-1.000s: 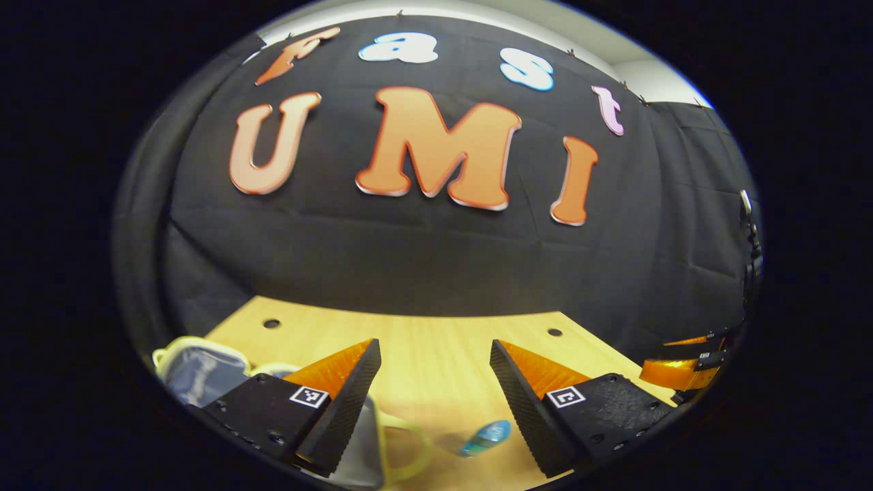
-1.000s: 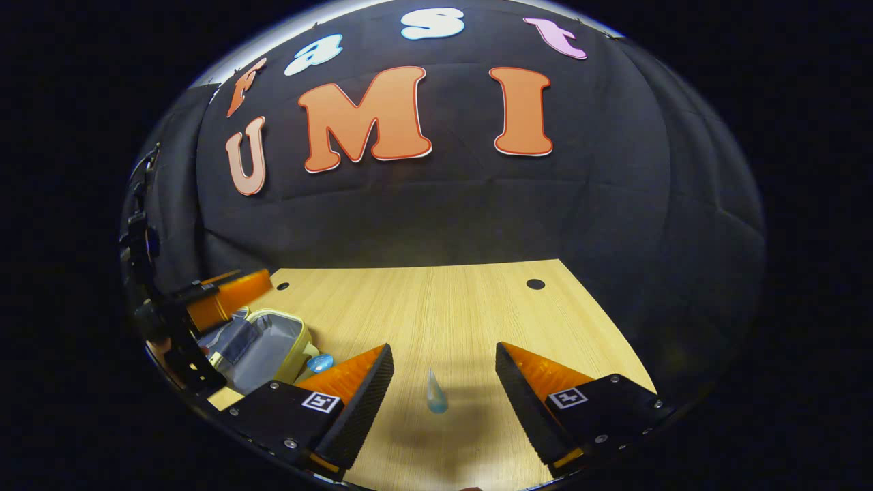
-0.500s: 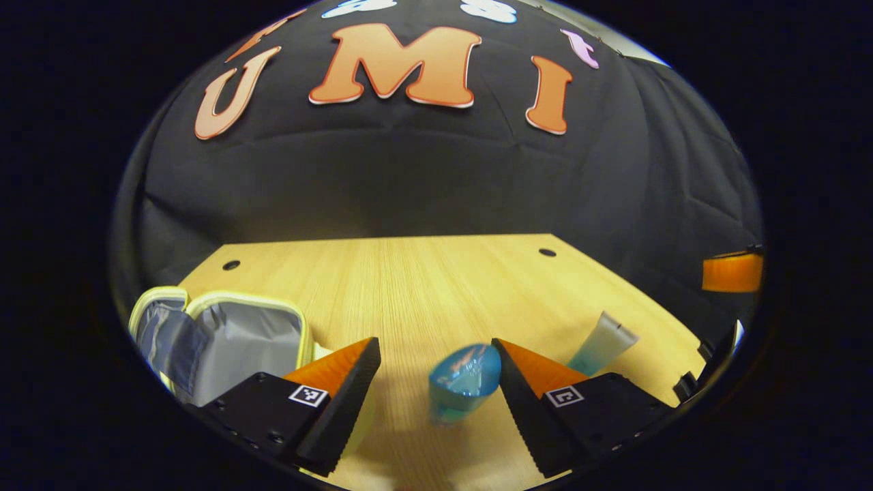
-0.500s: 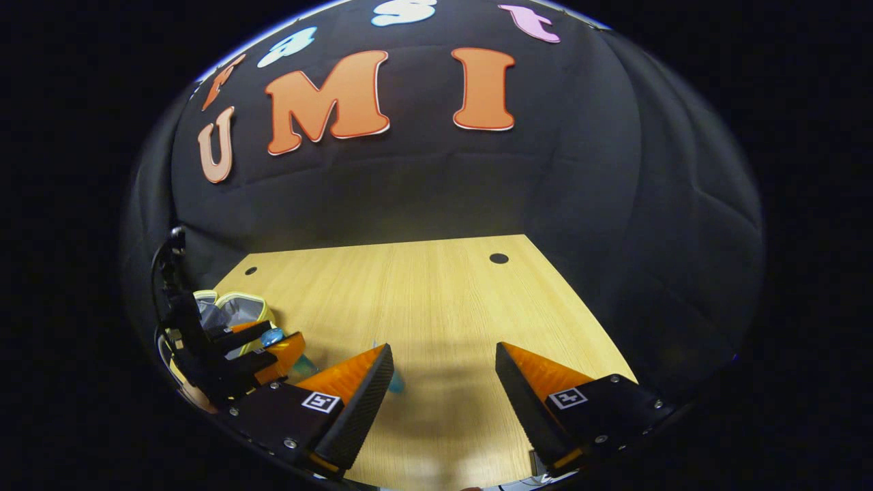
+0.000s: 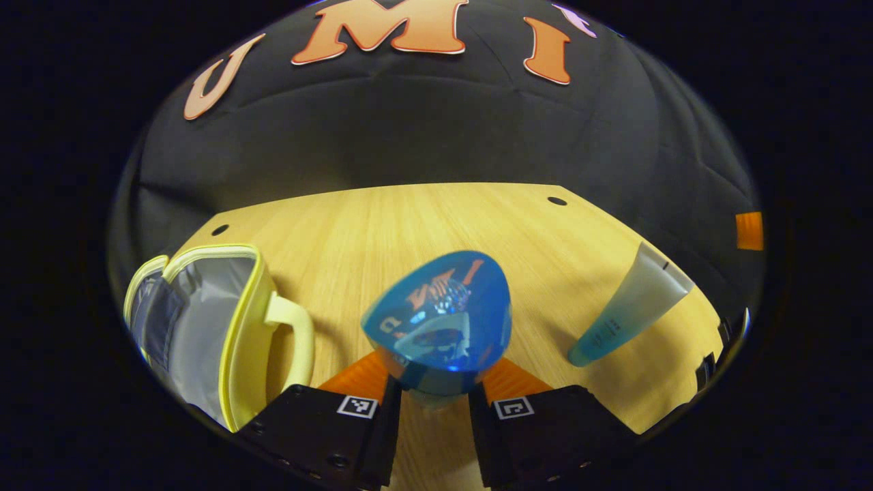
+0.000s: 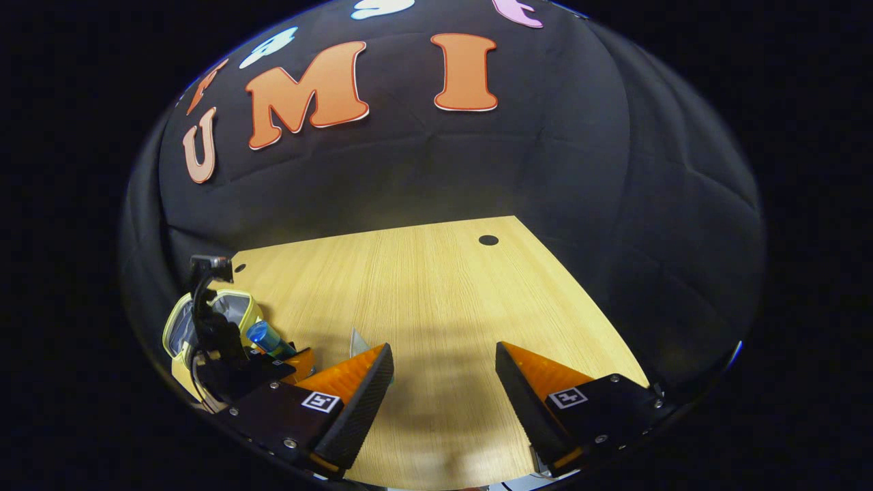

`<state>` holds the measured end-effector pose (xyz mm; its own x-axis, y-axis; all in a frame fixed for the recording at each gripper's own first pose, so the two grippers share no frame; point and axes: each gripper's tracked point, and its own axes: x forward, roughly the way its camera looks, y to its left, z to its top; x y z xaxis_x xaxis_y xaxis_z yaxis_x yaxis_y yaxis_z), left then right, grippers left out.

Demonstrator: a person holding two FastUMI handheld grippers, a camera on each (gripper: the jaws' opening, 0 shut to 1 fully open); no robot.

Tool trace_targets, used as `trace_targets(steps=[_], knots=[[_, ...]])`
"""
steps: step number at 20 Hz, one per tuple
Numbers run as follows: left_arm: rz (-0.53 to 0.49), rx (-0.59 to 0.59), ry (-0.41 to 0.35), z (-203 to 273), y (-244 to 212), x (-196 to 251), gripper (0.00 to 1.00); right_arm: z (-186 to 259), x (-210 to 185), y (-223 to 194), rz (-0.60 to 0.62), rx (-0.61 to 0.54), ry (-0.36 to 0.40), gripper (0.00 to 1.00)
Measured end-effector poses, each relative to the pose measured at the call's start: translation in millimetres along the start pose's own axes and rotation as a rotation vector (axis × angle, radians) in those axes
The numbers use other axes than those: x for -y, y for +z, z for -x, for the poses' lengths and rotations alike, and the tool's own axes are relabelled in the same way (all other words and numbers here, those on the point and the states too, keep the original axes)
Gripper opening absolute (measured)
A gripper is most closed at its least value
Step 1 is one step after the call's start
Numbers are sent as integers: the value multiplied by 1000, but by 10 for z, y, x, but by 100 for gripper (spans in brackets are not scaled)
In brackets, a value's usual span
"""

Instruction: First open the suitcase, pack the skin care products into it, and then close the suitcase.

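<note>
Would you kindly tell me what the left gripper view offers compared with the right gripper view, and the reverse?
Left gripper view: a close look at the blue bottle pinched between the left gripper's fingers, the pale tube lying full length on the table, and the suitcase's handle.
Right gripper view: the right gripper open over bare wood, and the left gripper seen from outside, farther off.
Both: the open yellow suitcase, the blue bottle, and the wooden table.
</note>
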<state>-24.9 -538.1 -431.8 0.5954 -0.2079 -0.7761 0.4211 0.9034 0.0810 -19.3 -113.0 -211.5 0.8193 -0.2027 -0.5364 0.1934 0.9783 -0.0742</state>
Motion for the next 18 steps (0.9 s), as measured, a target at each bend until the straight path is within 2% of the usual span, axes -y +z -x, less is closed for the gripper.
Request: trace_targets(steps=[4, 8, 12, 14, 18], knots=[[49, -134, -61, 376, -71, 110, 45, 72, -215, -11, -2, 9, 59, 96], [173, -194, -156, 996, -19, 134, 43, -81, -634, 19, 18, 39, 130, 96], [197, -222, -131, 1529, 28, -151, 45, -479, -933, -171, 84, 11, 174, 96], [209, -225, -108, 1728, 57, -314, 45, -694, -1012, -349, 99, -51, 196, 96], [202, -227, -38, 2032, 51, -657, 45, -938, -940, -755, 138, -200, 177, 97]])
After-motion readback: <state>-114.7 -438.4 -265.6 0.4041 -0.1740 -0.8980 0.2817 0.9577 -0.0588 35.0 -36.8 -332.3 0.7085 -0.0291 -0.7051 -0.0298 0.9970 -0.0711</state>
